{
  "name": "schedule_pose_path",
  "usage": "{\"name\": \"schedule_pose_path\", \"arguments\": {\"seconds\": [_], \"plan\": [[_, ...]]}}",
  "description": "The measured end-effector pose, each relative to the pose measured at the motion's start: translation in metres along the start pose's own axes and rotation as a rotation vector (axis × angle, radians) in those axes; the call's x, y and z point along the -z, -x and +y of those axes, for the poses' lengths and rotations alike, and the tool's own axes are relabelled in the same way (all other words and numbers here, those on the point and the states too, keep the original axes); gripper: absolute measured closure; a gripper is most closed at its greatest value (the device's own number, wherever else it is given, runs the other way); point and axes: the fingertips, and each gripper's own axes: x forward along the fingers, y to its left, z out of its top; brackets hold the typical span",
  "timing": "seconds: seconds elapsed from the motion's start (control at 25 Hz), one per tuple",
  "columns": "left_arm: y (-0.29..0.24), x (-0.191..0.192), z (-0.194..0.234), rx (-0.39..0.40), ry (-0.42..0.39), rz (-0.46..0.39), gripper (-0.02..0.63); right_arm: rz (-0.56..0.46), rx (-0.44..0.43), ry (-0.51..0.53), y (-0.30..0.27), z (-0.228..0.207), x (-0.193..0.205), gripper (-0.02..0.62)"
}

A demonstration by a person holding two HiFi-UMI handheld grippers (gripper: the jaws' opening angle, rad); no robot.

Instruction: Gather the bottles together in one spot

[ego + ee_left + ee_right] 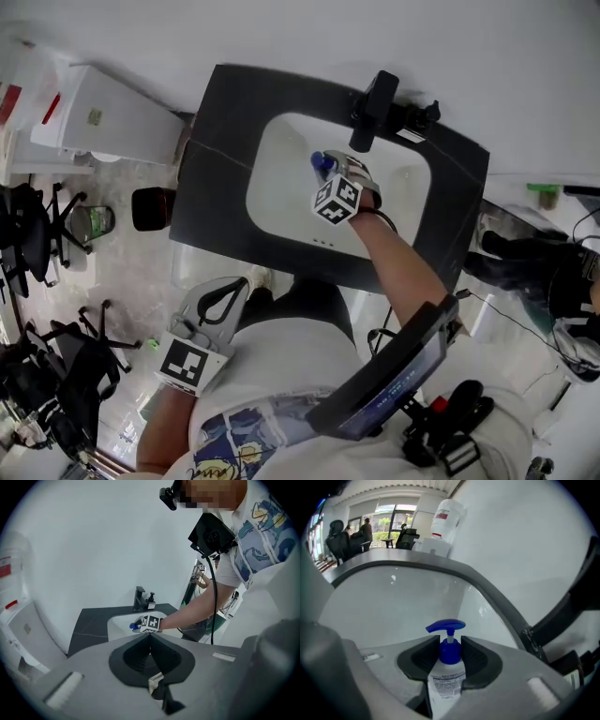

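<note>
Showing the bottle (446, 679), white with a blue pump, clamped near its neck between the jaws of the right gripper (450, 645) and held over the sink (281, 187). Left gripper (150, 636): jaws together, empty, low at the person's side. The dark desk (220, 122) around the sink carries no other bottle in view, so the gathering looks barely begun, with this bottle not yet set down anywhere.
</note>
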Motion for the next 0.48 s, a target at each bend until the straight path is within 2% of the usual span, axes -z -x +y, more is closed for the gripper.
{"name": "schedule_pose_path", "arguments": {"seconds": [0.48], "plan": [[-0.033,-0.015,-0.037,0.194,-0.140,0.027,0.603,-0.102,0.144,-0.429,0.093,-0.042,0.035,0.462]]}}
